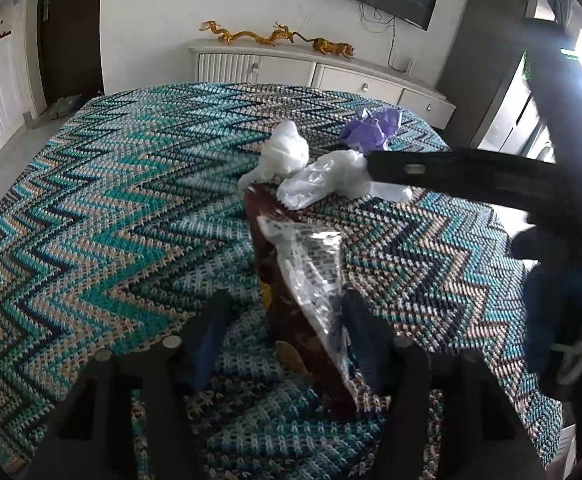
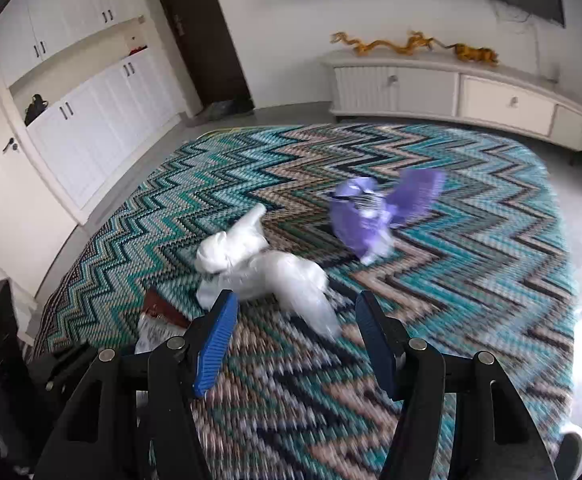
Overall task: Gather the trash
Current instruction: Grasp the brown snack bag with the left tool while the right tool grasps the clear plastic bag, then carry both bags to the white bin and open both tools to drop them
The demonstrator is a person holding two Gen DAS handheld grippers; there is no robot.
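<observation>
Between the left gripper's (image 1: 287,320) fingers sits a brown wrapper (image 1: 279,264) with clear plastic (image 1: 315,264); whether they squeeze it yet is hard to see. It points long-ways away from them. Right gripper (image 2: 295,320) is open, empty, with white bags (image 2: 259,268) just ahead.

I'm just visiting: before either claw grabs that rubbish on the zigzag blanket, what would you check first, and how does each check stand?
1. Left gripper has the brown wrapper between its fingers: ok.
2. Pads pressing on that wrapper: cannot tell.
3. Right gripper open and empty: ok.
4. White plastic wad ahead of the right gripper: ok.
5. Purple wrapper lies apart, uncovered: ok.
6. Right view sharp enough to aim: not ok, blurred.
</observation>
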